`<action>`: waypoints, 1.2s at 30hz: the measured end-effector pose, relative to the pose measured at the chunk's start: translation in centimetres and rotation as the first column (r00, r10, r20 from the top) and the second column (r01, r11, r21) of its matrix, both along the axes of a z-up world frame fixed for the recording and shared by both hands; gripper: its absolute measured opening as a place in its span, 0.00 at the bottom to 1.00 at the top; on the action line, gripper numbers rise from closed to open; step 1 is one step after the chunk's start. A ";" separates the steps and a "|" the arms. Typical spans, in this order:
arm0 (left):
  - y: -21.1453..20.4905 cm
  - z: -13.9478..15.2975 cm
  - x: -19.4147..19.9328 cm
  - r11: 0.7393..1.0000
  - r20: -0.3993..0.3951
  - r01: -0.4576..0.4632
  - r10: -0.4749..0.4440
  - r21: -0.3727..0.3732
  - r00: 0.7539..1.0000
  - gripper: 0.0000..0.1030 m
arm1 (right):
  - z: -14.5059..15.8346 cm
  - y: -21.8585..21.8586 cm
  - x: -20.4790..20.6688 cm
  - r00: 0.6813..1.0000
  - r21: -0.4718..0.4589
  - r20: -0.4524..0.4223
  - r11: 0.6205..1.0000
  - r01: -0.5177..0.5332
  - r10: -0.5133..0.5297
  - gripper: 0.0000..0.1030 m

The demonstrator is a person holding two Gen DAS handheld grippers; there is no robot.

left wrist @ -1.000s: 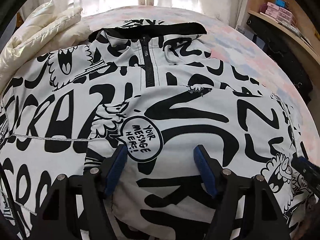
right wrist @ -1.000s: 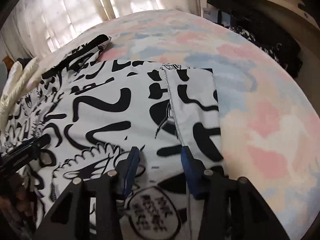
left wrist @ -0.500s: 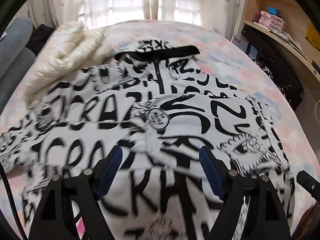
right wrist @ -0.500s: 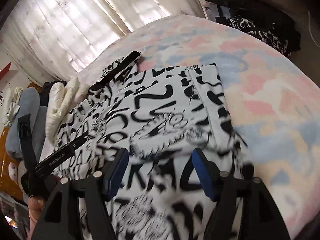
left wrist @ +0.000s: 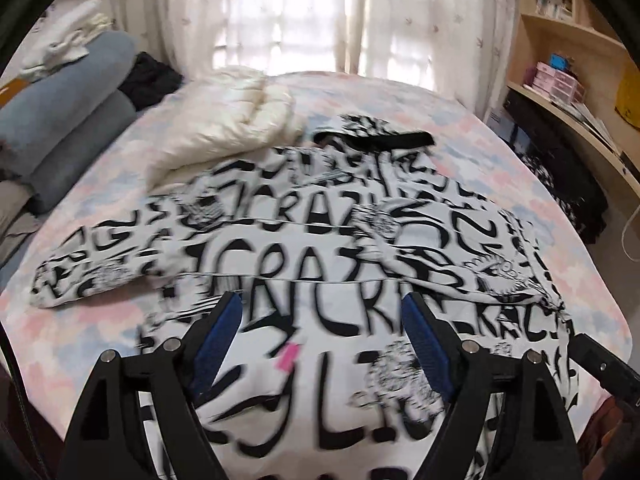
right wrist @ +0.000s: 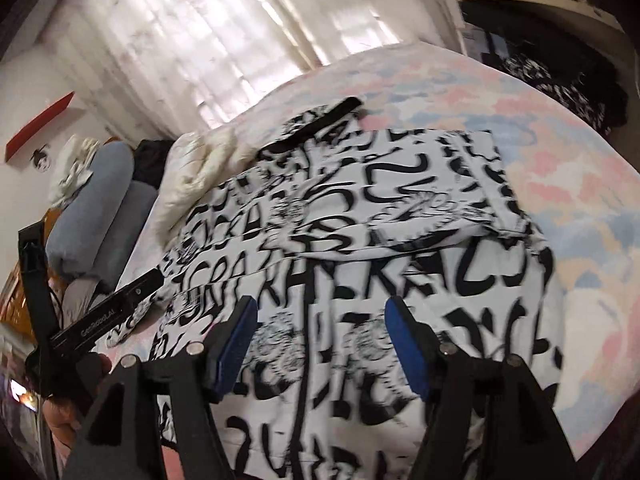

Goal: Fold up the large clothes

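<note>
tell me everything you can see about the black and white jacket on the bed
The jacket is white, thin-looking fabric covered in black graffiti lettering and cartoon faces, with a black collar. It lies spread flat on the pastel bed, one sleeve folded across its front, the other stretched sideways. A cream puffer coat touches its shoulder.

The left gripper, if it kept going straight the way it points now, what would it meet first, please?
Most likely the black-and-white printed jacket spread on the bed; the open left gripper aims down at its lower body, though depth is unclear.
</note>
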State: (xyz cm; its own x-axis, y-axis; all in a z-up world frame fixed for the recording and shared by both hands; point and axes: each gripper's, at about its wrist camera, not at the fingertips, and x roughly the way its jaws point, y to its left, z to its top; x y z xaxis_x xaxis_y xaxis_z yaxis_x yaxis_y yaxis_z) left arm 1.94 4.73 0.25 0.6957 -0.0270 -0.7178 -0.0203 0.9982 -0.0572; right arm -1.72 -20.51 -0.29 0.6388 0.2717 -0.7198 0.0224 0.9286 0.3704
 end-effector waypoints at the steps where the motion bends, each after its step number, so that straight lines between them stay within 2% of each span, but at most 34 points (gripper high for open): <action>1: 0.9 0.2 -0.4 1.000 0.008 -0.016 0.016 0.002 1.000 0.79 | 0.1 0.7 0.1 1.000 -0.004 0.004 1.000 -0.012 0.012 0.65; 7: 7.1 0.7 -2.3 0.994 0.024 -0.108 0.109 -0.023 0.994 0.80 | 0.6 6.3 1.1 0.994 -0.044 0.018 0.993 -0.108 0.109 0.65; 13: 12.9 0.1 -2.3 0.980 0.010 -0.191 0.192 -0.051 0.981 0.80 | 1.4 12.9 3.3 0.977 -0.120 0.062 0.973 -0.197 0.205 0.65; 22: 20.2 -2.8 -0.4 0.960 -0.052 -0.265 0.261 -0.093 0.964 0.80 | 0.4 19.5 6.9 0.967 -0.177 0.074 0.957 -0.229 0.245 0.65; 26: 23.7 -4.9 0.7 0.949 -0.087 -0.280 0.269 -0.148 0.959 0.80 | -0.9 21.7 8.7 0.967 -0.180 0.058 0.956 -0.233 0.247 0.64; 32: 29.7 -9.5 2.1 0.906 -0.139 -0.301 0.271 -0.298 0.953 0.80 | -3.2 25.2 11.4 0.968 -0.198 0.044 0.952 -0.234 0.247 0.64; 36: 33.8 -12.8 3.1 0.849 -0.174 -0.333 0.286 -0.410 0.942 0.80 | -4.6 27.7 12.8 0.961 -0.214 0.026 0.940 -0.264 0.276 0.64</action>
